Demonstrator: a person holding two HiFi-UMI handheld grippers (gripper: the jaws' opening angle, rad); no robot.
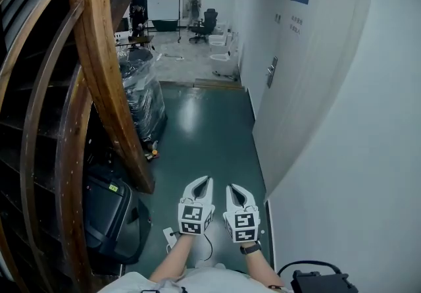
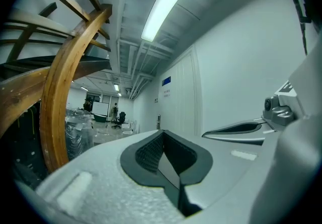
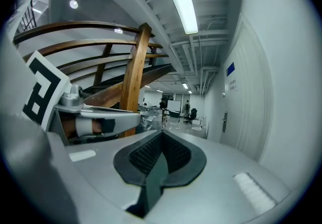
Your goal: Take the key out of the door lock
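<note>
L gripper [image 1: 202,180] and R gripper [image 1: 237,187] are sitting side by side, jaws fully closed, holding nothing. The door lock [image 1: 271,72] is lying well ahead-right of both; key prob. there, too small to see. Risk: arriving shut, jaws bumping key.

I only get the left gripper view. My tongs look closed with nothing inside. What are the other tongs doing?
Observer: The right gripper view shows the right tongs shut too, with nothing between them.
Operator: Is the door handle close to us?
Observer: No. In the head view the door handle is far ahead on the white door to the right, and the left tongs are low by the person's body.
Operator: Anything on the floor near me?
Observer: A black case sits left of the left tongs, by the wooden staircase, at the edge of the green floor.
</note>
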